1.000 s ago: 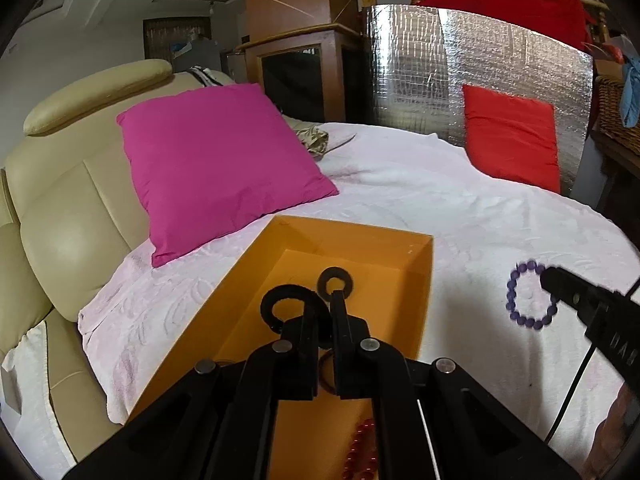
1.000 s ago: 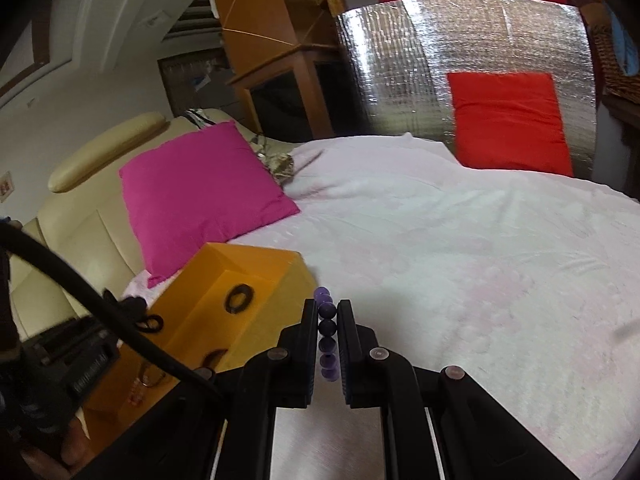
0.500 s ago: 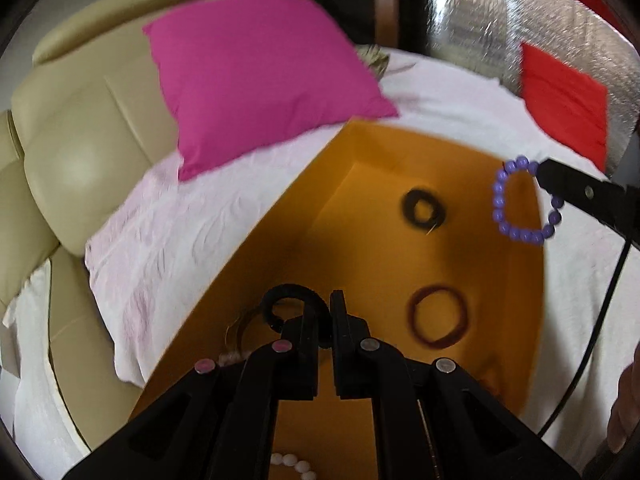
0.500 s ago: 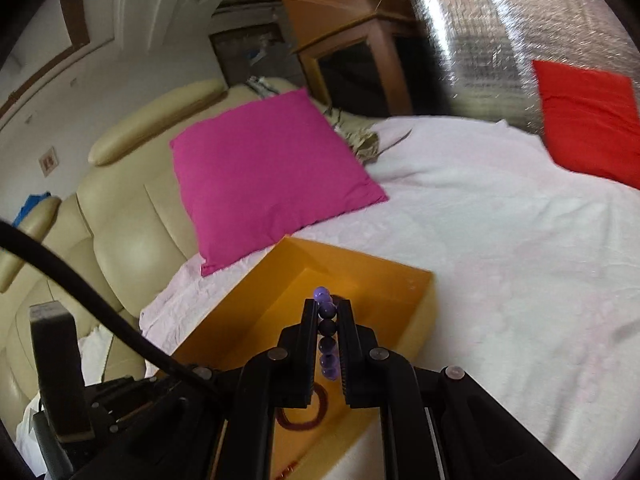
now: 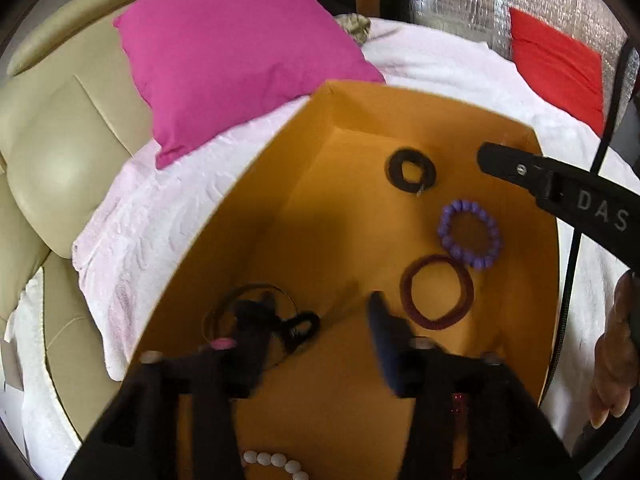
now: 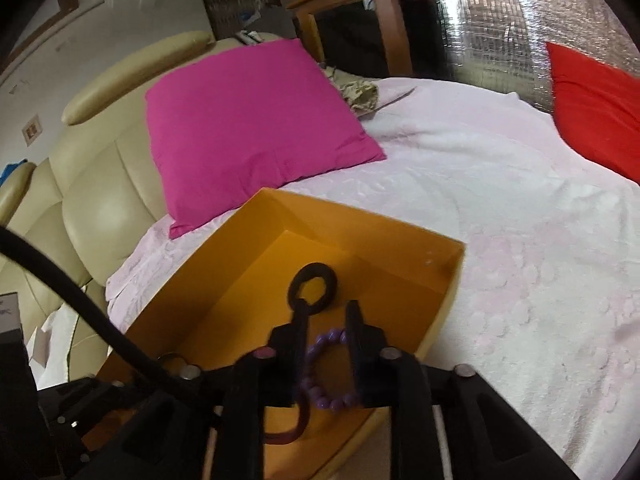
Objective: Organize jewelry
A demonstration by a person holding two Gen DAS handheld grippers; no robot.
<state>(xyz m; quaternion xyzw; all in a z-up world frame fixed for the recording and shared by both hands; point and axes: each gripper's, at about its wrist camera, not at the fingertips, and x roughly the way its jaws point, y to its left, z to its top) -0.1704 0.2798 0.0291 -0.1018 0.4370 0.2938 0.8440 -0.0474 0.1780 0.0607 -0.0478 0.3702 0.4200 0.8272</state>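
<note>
Resting round and beaded in the orange box (image 5: pixel 360 112) — purple bracelet (image 5: pixel 470 233), both grippers' fingers released.

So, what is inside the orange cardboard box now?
Inside the orange cardboard box: black hair tie, purple bead bracelet, maroon ring, small black loop, white beads. The grippers cover its near floor.

Left gripper (image 5: pixel 316 320) angled down, jaws just opening, parted. Right gripper (image 6: pixel 326 332) angled down, jaws just opening, parted.
</note>
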